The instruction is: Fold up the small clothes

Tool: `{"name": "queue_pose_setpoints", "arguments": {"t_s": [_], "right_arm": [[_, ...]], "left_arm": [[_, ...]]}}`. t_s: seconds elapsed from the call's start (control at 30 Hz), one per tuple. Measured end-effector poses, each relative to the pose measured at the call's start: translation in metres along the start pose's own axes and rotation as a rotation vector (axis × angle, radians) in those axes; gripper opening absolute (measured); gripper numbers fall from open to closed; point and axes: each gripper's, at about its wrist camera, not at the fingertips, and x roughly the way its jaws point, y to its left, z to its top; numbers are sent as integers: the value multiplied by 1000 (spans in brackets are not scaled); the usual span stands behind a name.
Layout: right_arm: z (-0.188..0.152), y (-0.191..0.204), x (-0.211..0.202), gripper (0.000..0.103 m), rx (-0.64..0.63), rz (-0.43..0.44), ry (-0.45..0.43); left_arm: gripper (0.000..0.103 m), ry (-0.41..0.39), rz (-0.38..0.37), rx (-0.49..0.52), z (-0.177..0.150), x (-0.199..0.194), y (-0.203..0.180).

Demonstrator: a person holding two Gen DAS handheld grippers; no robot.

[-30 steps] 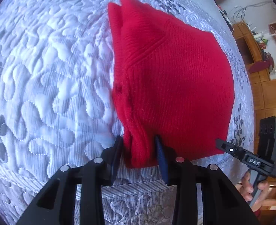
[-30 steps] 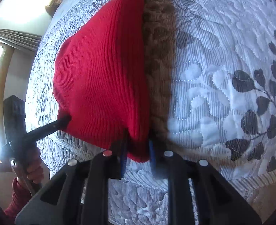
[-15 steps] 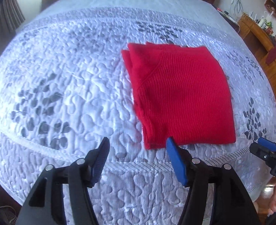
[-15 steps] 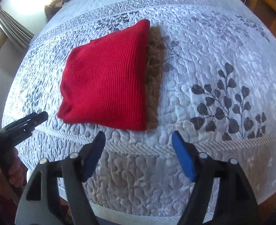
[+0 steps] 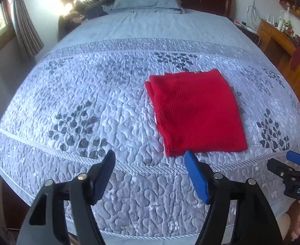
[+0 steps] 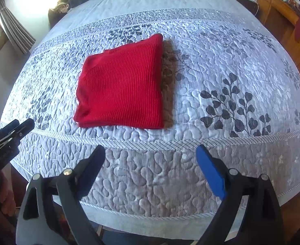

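A red knit sweater (image 5: 195, 112) lies folded into a flat rectangle on the quilted bed, near its foot edge; it also shows in the right wrist view (image 6: 121, 85). My left gripper (image 5: 150, 159) is open and empty, held back from the sweater's near left corner, over the bed's foot edge. My right gripper (image 6: 152, 153) is open and empty, back from the sweater's near right corner. The right gripper's tip shows at the far right of the left wrist view (image 5: 292, 163). The left gripper's tip shows at the far left of the right wrist view (image 6: 13, 130).
The bed (image 5: 88, 94) has a grey-white leaf-pattern quilt, a pillow (image 5: 146, 4) and a dark headboard at the far end. A wooden cabinet (image 5: 288, 47) with clutter stands along the right. A curtain and window (image 5: 21, 22) are at the left.
Both grippers let go of the sweater's near corners, opened, and pulled back and up from the bed. The sweater now lies flat and folded.
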Motion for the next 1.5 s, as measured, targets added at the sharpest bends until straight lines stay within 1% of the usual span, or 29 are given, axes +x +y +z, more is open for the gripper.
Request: {"name": "queue_pose_setpoints", "arguments": {"t_s": [0.13, 0.27, 0.4, 0.5, 0.53, 0.63, 0.67, 0.73, 0.8, 0.87, 0.9, 0.93, 0.97, 1.13, 1.2, 1.23, 1.27, 1.3, 1.33, 1.37, 1.4, 1.43, 1.5], "right_arm": [[-4, 2, -10, 90, 19, -8, -12], [-6, 7, -20, 90, 26, -23, -33], [-8, 14, -28, 91, 18, -20, -49], [-8, 17, -27, 92, 7, -13, -54], [-7, 17, -24, 92, 6, -10, -52], [-1, 11, -6, 92, 17, 5, -29], [3, 5, 5, 92, 28, 23, -16], [8, -4, 25, 92, 42, 21, 17], [15, -15, 44, 90, 62, 45, 37], [22, -29, 64, 83, 111, 109, 70], [27, -36, 77, 82, 137, 151, 97], [31, -41, 89, 81, 157, 170, 124], [35, -44, 99, 81, 171, 171, 142], [44, -40, 125, 80, 147, 162, 184], [45, -36, 129, 76, 128, 133, 184], [45, -34, 129, 69, 119, 124, 182], [45, -33, 130, 57, 112, 117, 182], [44, -32, 130, 50, 107, 122, 182], [44, -33, 130, 27, 113, 164, 185], [44, -35, 132, 15, 122, 208, 197], [44, -35, 131, 15, 129, 217, 200], [43, -35, 129, 14, 117, 197, 193], [41, -35, 126, 13, 110, 190, 192]], "left_arm": [[73, -52, 30, 19, 1, -20, -2], [75, -85, 50, 28, 1, -34, -4], [76, -99, 57, 29, 0, -41, -5], [83, -98, 59, 33, 0, -37, -6], [83, -89, 57, 33, 0, -32, -6], [84, -31, 44, 20, 3, -9, -3], [84, -12, 46, 14, 3, 1, -2], [84, 39, 46, 4, 2, 24, 3], [84, 77, 56, -11, 1, 41, 7], [84, 96, 58, -23, -2, 52, 10], [84, 104, 64, -23, -3, 57, 11], [84, 110, 70, -23, -4, 60, 11], [84, 115, 74, -20, -4, 64, 12], [84, 129, 82, -10, -2, 76, 13], [84, 137, 81, -11, -1, 80, 13], [84, 138, 79, -11, 0, 81, 13], [84, 140, 77, -9, 0, 83, 12], [84, 144, 75, -9, 0, 85, 11], [84, 148, 74, -9, 1, 88, 10], [84, 151, 73, -11, 1, 89, 10], [84, 155, 72, -12, 2, 91, 9], [84, 157, 72, -11, 2, 93, 8], [84, 159, 77, -10, 2, 95, 7]]}}
